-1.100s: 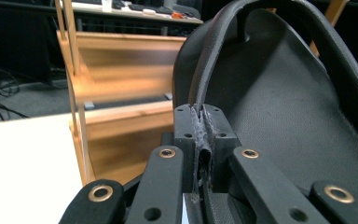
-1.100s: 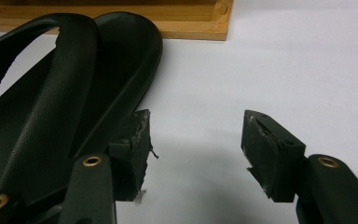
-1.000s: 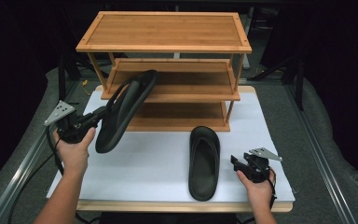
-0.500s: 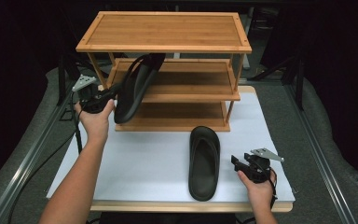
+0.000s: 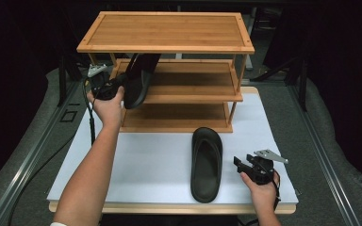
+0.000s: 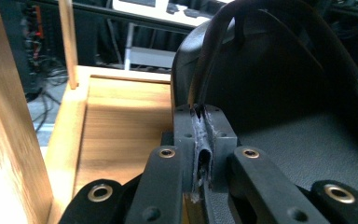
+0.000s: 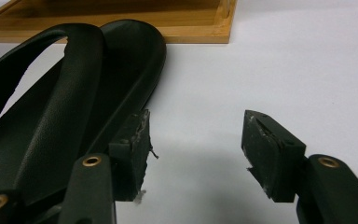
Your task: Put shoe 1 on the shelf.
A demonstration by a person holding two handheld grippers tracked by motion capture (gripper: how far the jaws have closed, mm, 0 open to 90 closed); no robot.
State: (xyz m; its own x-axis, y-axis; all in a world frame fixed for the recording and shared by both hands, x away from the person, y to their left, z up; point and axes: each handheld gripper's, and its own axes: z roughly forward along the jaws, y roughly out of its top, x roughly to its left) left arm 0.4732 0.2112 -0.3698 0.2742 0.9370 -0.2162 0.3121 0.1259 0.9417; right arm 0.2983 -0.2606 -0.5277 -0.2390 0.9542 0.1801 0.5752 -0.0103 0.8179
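At the bamboo three-tier shoe rack point(image 5: 188, 94), the left gripper point(image 5: 108, 89) pinches a black rubber sandal's point(image 5: 139, 80) strap, sole tilted toward 1 o'clock over the middle shelf point(image 5: 193, 92), while the wide-open right gripper point(image 5: 245, 165) idles beside the second black sandal point(image 5: 206, 162) lying along 12 o'clock on the white tabletop point(image 5: 146, 160).

We see grey carpet point(image 5: 327, 141) flanking the bench on both sides, a metal rail point(image 5: 26, 162) running along the left, and dark stands point(image 5: 301, 70) at far right.
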